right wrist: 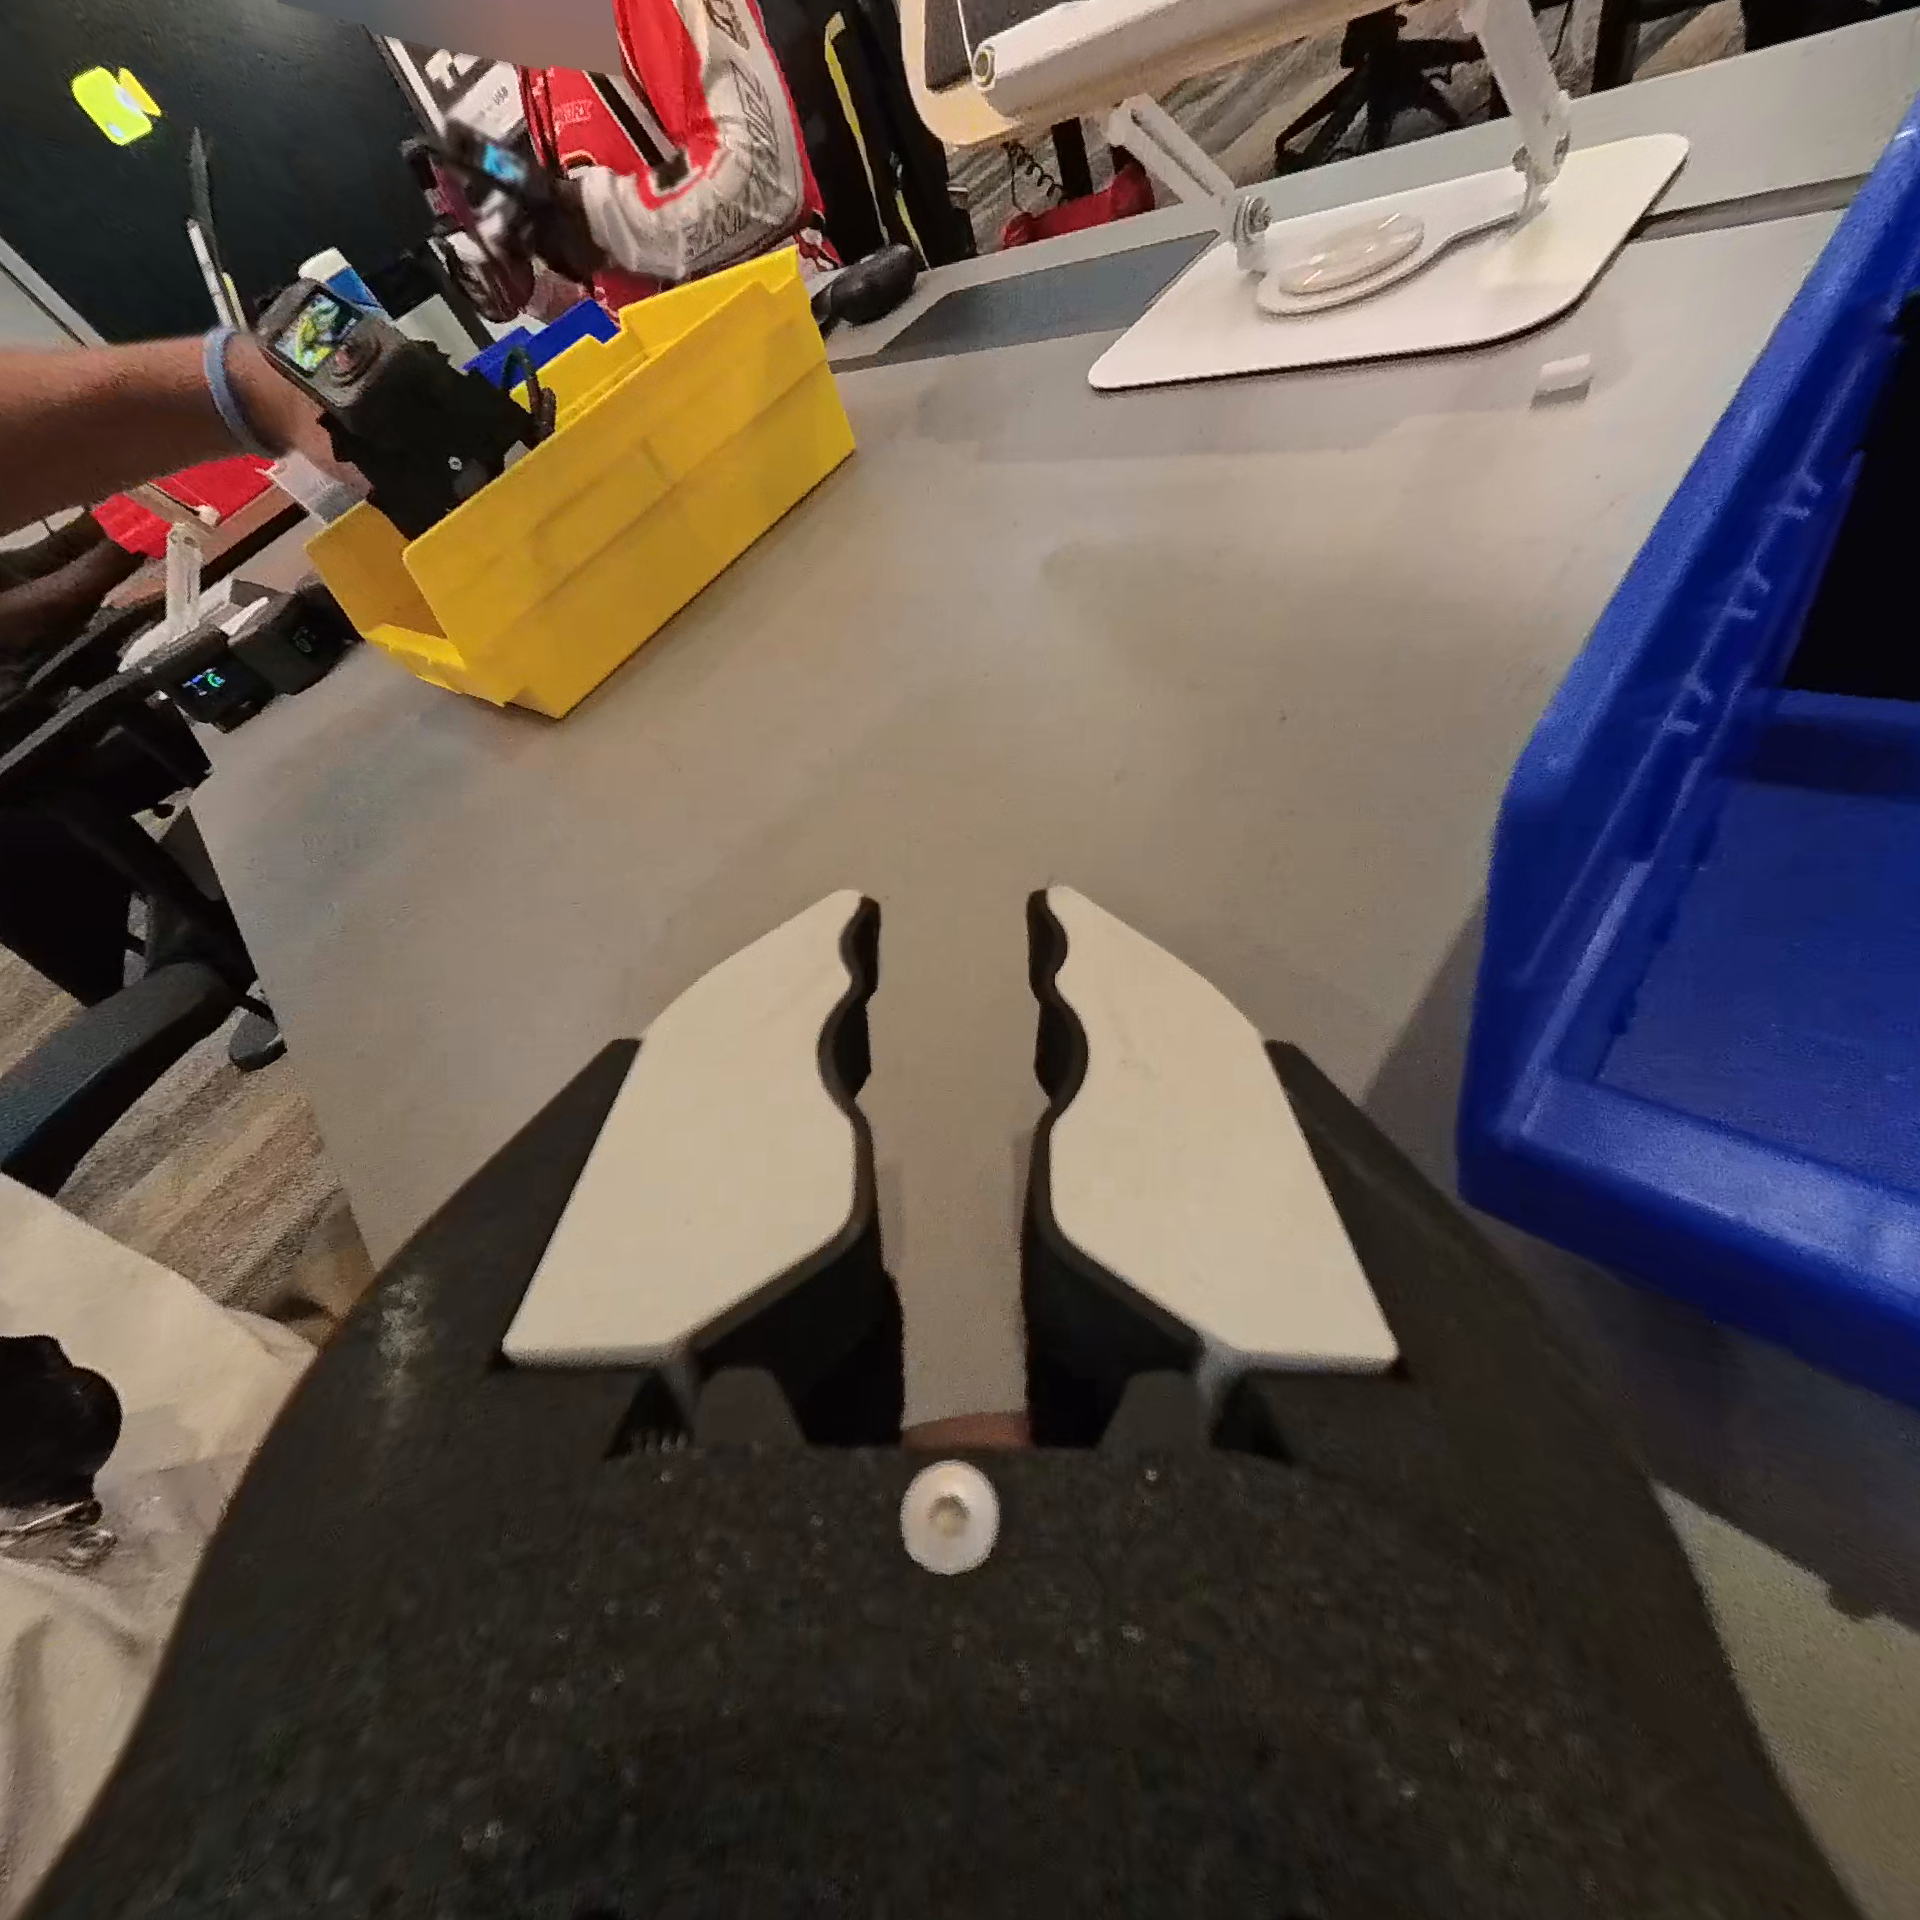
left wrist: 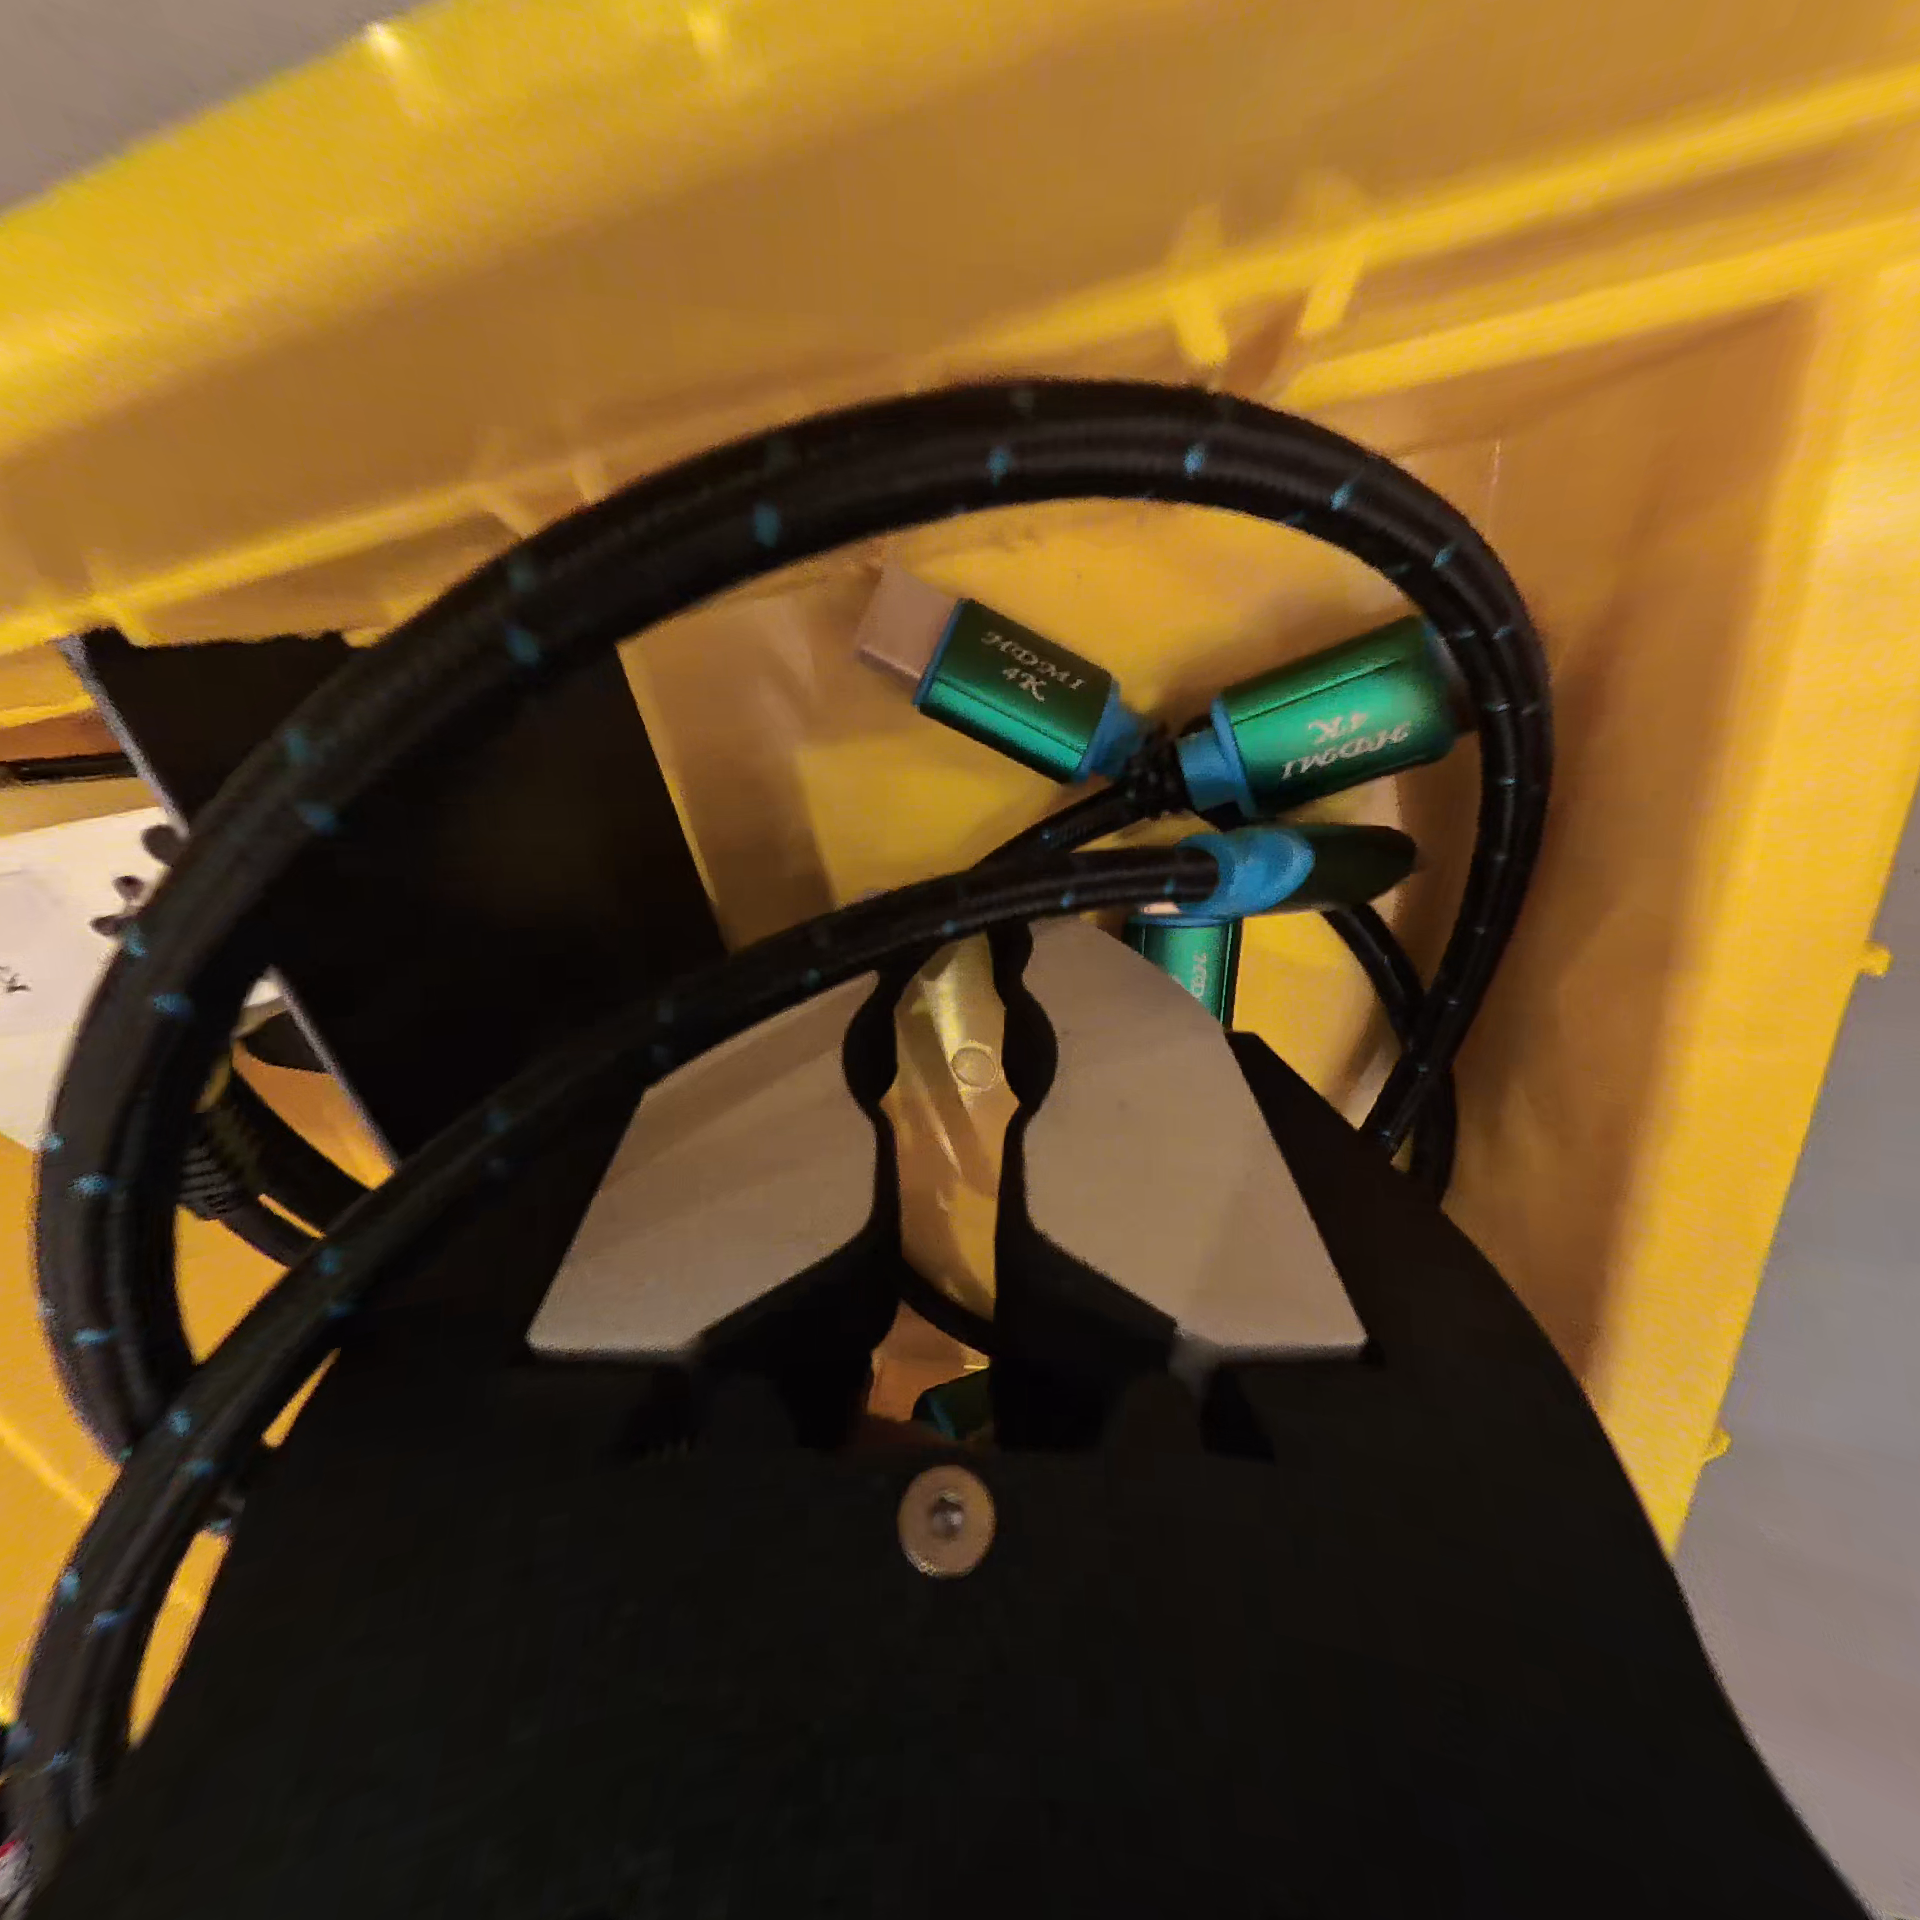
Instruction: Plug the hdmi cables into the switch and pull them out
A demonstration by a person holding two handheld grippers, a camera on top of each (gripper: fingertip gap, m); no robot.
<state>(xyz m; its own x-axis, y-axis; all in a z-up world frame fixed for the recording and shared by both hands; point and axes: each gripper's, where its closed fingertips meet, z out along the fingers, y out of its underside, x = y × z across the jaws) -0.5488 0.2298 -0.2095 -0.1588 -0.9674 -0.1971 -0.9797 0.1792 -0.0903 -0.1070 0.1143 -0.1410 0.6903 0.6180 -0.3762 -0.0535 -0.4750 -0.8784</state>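
Yellow bin (left wrist: pixel 727 260) walls fill your left wrist view. Your left gripper (left wrist: pixel 951 956) sits inside it, fingers slightly parted, gripping nothing; braided HDMI cables (left wrist: pixel 623 582) loop over it, green plugs (left wrist: pixel 1013 686) just beyond the tips.

Right wrist view: your right gripper (right wrist: pixel 953 904) hovers part-open, empty, over the grey table (right wrist: pixel 1039 644), well short of the yellow bin, blue bin (right wrist: pixel 1662 935) beside it.

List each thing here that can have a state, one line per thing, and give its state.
left gripper: open, empty, inside the yellow bin
right gripper: open, empty, above the grey table
HDMI plugs: unplugged, loose in the yellow bin
braided cables: looped, tangled
blue bin: open-topped, contents hidden
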